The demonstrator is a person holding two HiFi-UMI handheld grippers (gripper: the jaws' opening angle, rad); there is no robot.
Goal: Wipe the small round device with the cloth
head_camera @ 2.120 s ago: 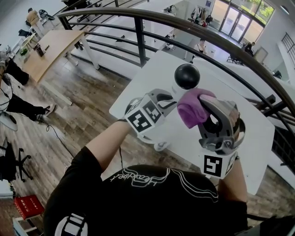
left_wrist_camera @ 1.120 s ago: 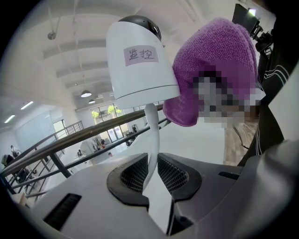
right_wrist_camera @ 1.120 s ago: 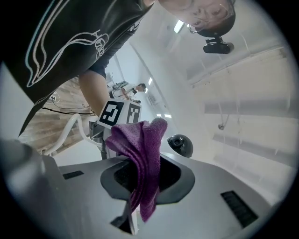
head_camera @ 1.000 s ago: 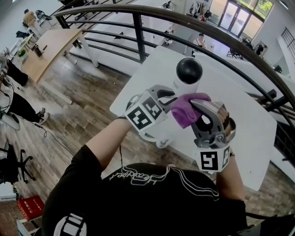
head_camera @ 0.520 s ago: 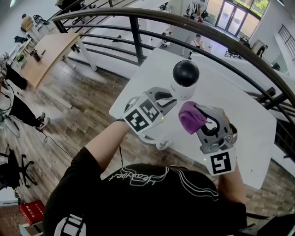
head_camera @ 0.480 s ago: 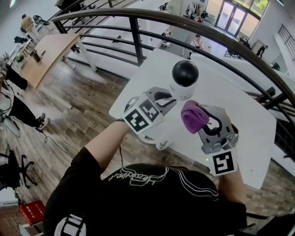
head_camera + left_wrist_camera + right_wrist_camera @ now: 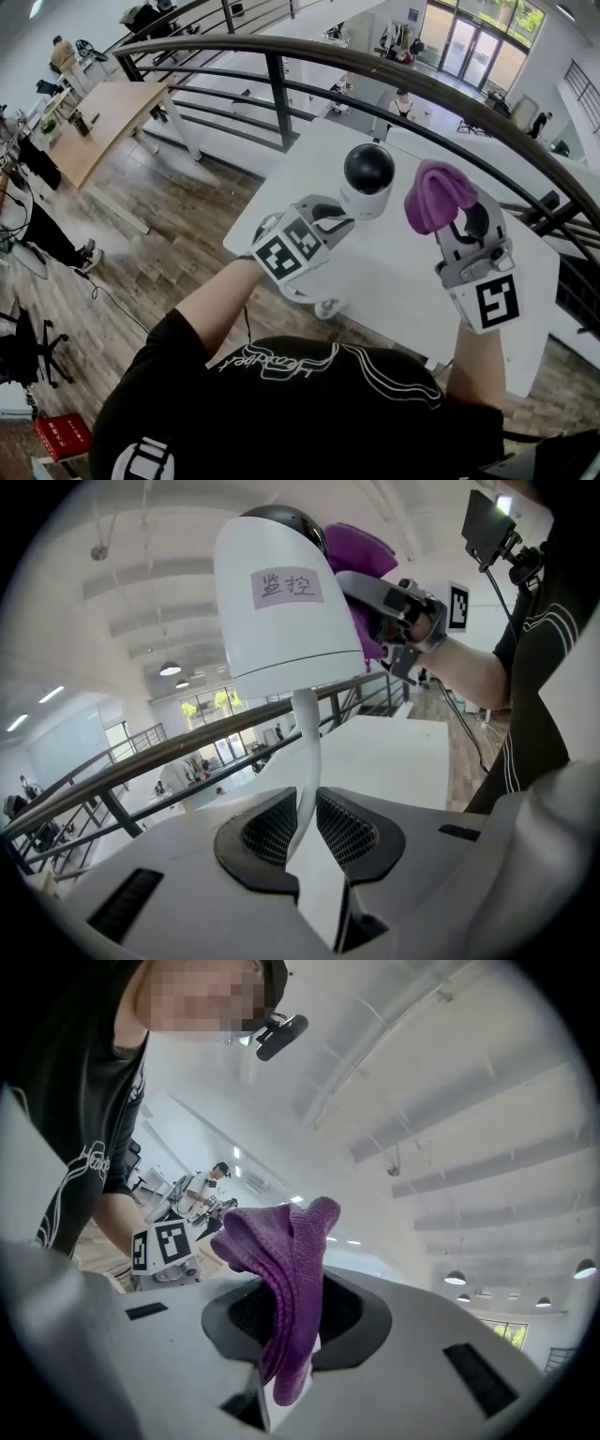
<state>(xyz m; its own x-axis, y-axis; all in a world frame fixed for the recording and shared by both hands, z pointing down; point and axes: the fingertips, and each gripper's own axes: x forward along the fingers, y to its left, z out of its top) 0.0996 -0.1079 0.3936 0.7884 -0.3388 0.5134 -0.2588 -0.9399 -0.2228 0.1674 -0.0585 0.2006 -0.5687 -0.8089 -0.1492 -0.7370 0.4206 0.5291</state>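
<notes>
Right of the left gripper (image 7: 305, 819), clamped on the stem of the small round device (image 7: 367, 178), the right gripper (image 7: 286, 1321) tilts up pinching the cloth (image 7: 437, 195), railing (image 7: 309, 58) beyond.

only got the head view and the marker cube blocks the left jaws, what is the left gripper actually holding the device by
Observer: In the left gripper view, the left gripper is shut on the thin white stem under the small round device.
Operator: is the cloth properly pinched on the right
Observer: Yes. The right gripper view shows the right gripper shut on the purple cloth, with a fold standing up out of the jaws.
Operator: anything on the device's back
Observer: A small printed label on its white shell, facing the left gripper.
</notes>
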